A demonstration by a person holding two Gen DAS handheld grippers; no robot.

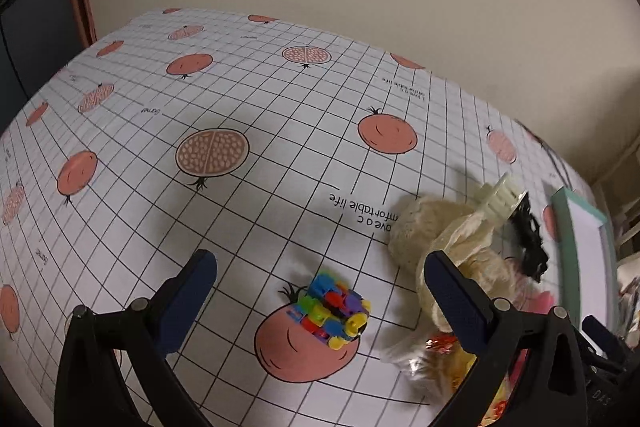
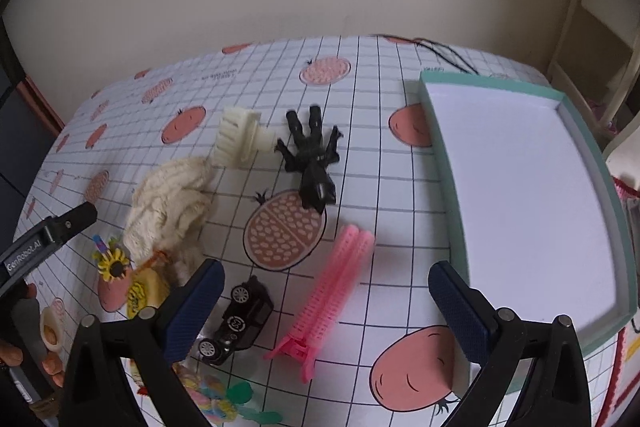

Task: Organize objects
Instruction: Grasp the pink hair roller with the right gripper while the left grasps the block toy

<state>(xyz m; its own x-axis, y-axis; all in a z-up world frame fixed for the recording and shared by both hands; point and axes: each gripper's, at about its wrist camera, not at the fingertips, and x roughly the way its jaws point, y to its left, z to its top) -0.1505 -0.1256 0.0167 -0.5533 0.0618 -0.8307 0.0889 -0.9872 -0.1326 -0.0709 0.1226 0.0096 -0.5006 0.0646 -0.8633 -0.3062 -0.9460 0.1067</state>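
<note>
The left tongs (image 1: 320, 291) hang spread wide and hold nothing; between their tips, on the counter (image 1: 260, 99) with its grid-and-pomegranate cloth, sits one multicoloured plastic block cluster (image 1: 334, 309). The right tongs (image 2: 326, 301) are likewise spread wide and empty above one pink ribbed hair roller clip (image 2: 332, 293) and one small black toy car (image 2: 240, 319). Farther off lie one black toy figure (image 2: 314, 155), one cream plastic comb-like clip (image 2: 238, 139) and one cream knitted cloth (image 2: 172, 203). The white tray with a teal rim (image 2: 584, 143) holds nothing.
</note>
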